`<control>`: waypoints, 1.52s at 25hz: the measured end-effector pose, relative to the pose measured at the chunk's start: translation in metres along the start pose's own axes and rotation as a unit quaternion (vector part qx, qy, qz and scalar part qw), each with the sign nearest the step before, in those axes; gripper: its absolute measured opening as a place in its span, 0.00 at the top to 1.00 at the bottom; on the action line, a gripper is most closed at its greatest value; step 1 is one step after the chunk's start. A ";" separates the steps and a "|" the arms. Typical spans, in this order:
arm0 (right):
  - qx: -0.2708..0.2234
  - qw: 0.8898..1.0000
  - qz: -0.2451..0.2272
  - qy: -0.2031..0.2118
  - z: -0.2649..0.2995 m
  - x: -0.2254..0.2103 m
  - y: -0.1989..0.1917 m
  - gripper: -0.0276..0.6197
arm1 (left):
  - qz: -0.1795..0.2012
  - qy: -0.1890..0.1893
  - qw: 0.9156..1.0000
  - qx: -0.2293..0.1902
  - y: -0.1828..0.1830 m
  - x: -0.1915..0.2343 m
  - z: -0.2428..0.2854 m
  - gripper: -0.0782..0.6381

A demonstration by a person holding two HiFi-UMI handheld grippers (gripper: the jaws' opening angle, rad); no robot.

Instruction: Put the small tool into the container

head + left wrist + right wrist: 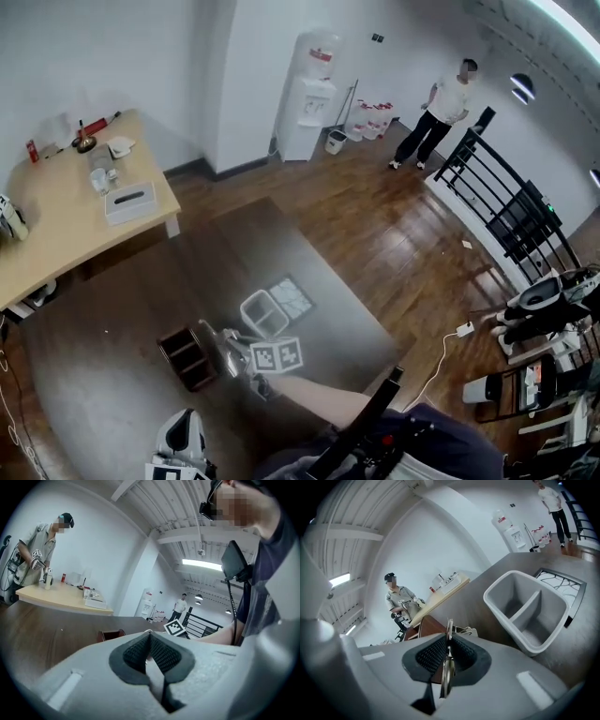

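1. Dark table (112, 394) in an open room with a wood floor. The container (263, 313) and a brown box (187, 358) stand near each other on it. Bystanders are well apart from the work.
2. Right gripper (449, 634): jaws almost together, clamped on the tool (449, 641), a thin flat metal piece held on edge. Its flat faces lie against the pads, which I judge gives the firmest hold on so slim a thing.
3. The tool is at the box, beside the container and not yet in it.
4. The container has two compartments, both empty, and its open top faces the jaws. The carry looks short.
5. Left gripper (150, 641): jaws together with nothing between them, held low by the person's body. I judge it idle and kept clear.
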State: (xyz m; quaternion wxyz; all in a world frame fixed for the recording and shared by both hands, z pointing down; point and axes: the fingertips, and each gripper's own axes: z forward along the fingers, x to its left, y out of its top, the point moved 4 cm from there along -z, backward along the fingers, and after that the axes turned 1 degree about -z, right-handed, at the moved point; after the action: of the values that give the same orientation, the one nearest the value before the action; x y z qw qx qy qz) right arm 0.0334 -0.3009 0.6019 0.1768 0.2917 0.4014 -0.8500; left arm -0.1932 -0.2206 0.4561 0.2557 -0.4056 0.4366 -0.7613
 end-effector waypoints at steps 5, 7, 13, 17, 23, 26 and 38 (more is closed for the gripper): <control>-0.029 1.000 -0.005 0.001 -0.031 -0.005 0.014 0.92 | 0.013 -0.003 1.000 -0.004 0.002 -0.012 0.003 0.89; -0.035 0.999 -0.012 0.002 -0.041 -0.005 0.019 0.92 | 0.017 -0.004 1.000 -0.005 0.002 -0.015 0.004 0.89; -0.049 0.997 -0.045 0.024 -0.071 0.002 0.029 0.92 | 0.032 -0.010 0.999 -0.012 0.005 -0.034 0.013 0.89; -0.082 0.994 -0.063 0.040 -0.111 -0.002 0.067 0.92 | 0.055 -0.029 0.998 -0.023 0.022 -0.067 0.042 0.89; -0.077 0.990 -0.068 0.099 -0.081 0.034 0.063 0.92 | 0.085 0.015 0.996 -0.007 0.029 -0.042 0.038 0.89; -0.074 0.986 -0.078 0.130 -0.071 0.050 0.060 0.92 | 0.081 0.037 0.996 -0.006 0.029 -0.028 0.034 0.89; -0.063 0.960 -0.190 0.196 -0.029 0.107 0.062 0.92 | 0.058 0.069 0.996 -0.013 0.019 -0.019 0.014 0.89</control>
State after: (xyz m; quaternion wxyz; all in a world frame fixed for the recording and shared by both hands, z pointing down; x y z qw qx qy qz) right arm -0.0053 -0.3231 0.4833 -0.0519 0.3595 0.5293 -0.7667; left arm -0.1700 -0.2220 0.4364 0.2636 -0.3293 0.4856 -0.7657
